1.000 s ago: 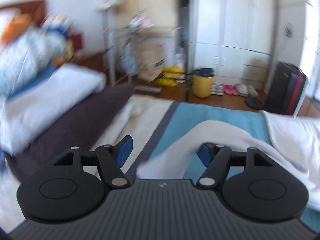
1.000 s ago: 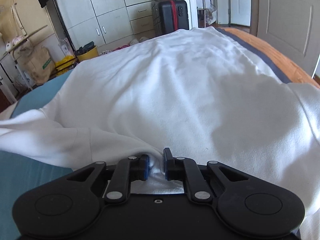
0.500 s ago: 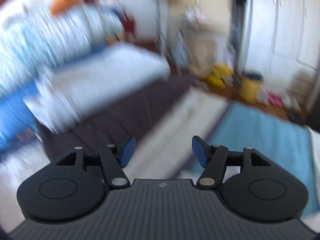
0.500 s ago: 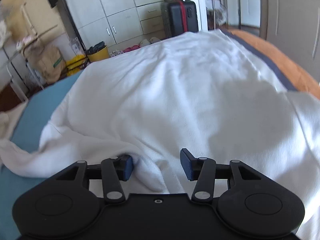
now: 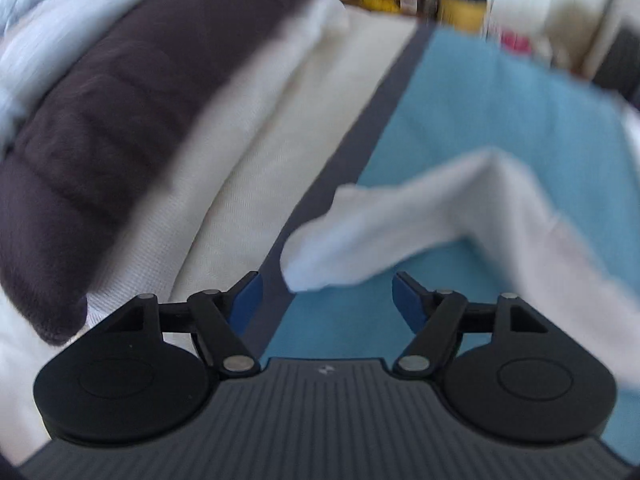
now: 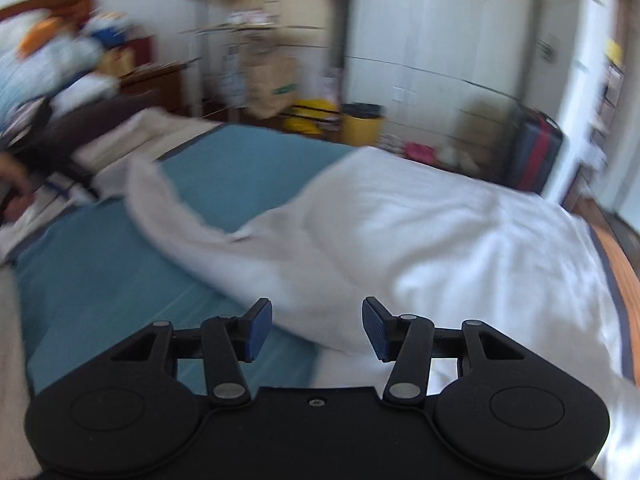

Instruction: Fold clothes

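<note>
Both tongs stand wide and hold nothing; the left tongs [image 5: 327, 294] hang low over the bed [image 5: 500, 92], the right tongs [image 6: 317, 328] a little above it.

The garment [image 6: 440, 232], white and thick-looking, lies spread on the bed's blue cover; its bulk sits ahead and to the right of the right tongs, with a near edge just in front of their tips; one sleeve [image 5: 400, 224] runs out across the blue, bent partway, and its cuff end lies just ahead of the left tongs, between the two fingers' lines and near the cover's dark stripe [image 5: 360, 128].

By its look the cloth is soft, limp and fairly light; it will sag and drag rather than hold a shape, and a single layer may slip from a shallow pinch; I judge the cuff end the best hold for the left tongs, and the thick near hem for the right, taken deep enough to catch all layers.

Both views are blurred, so seams and folds are hard to read.
</note>
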{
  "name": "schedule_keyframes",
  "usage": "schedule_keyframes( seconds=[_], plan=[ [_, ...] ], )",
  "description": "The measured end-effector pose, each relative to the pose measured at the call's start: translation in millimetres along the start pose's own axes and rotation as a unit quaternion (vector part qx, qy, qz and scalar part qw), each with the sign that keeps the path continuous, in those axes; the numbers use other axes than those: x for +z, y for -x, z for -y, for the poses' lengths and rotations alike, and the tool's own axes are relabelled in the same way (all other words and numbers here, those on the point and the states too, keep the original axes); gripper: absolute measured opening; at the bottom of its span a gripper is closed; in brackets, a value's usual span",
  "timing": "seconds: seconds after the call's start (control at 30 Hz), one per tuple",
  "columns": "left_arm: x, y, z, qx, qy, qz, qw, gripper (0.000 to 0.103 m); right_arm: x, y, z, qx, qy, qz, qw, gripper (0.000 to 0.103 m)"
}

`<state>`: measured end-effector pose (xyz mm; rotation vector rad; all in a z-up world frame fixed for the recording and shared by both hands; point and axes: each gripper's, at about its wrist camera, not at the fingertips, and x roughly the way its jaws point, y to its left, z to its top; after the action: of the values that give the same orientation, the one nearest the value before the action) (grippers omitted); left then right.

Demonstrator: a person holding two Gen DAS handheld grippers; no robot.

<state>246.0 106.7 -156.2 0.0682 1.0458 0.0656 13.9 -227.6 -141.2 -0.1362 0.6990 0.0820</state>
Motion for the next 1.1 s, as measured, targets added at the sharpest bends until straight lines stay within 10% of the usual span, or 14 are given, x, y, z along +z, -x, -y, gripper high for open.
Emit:
schedule_keyframes(
  seconds=[0.2,0.27,0.3,0.4,0.47,0.57,0.73,0.83,1.0,1.1],
  plan=[
    [8.6,-4.8,5.4,0.047,-0.03,0.089,0.9944,0.067,-7.4,-50.0,-45.5,-0.046,0.129,-0.023,0.99,0.055],
    [10.7,-6.0,-8.1,0.01,0.01,0.09,0.9958,0.003,-6.0,-67.1,-53.1,-0.079,0.173,-0.032,0.981,0.056],
    [11.2,-5.3,-14.6,-0.021,0.032,0.083,0.9958,0.0,-5.5,-74.0,-55.0,-0.09,0.187,-0.034,0.978,0.056],
    [5.7,20.5,-22.0,-0.035,0.058,0.128,0.9895,0.0,-5.2,-78.5,-47.8,-0.094,0.168,-0.019,0.981,0.05],
    [1.3,43.4,-26.0,-0.006,0.061,0.184,0.9809,0.0,-3.4,-71.5,-40.7,-0.097,0.129,-0.015,0.987,0.008],
    [-4.2,63.4,-43.3,0.001,0.111,0.237,0.9651,0.0,5.0,-58.3,-26.2,-0.106,0.078,0.002,0.991,0.0],
    [-3.5,38.0,-52.1,-0.042,0.137,0.137,0.9802,0.003,21.7,-34.9,-0.2,-0.122,-0.004,0.035,0.992,0.0],
    [-5.5,13.5,-64.2,-0.116,0.207,0.088,0.9674,0.003,31.7,-20.8,15.4,-0.131,-0.054,0.055,0.988,0.0],
    [-5.7,-10.6,-57.3,-0.125,0.217,0.058,0.9664,0.018,12.6,-14.5,4.0,-0.066,-0.037,0.024,0.997,0.011],
    [5.7,-28.2,-37.8,-0.097,0.164,0.044,0.9807,0.043,1.1,-17.4,-18.4,-0.073,0.012,0.016,0.997,0.059]
  ],
)
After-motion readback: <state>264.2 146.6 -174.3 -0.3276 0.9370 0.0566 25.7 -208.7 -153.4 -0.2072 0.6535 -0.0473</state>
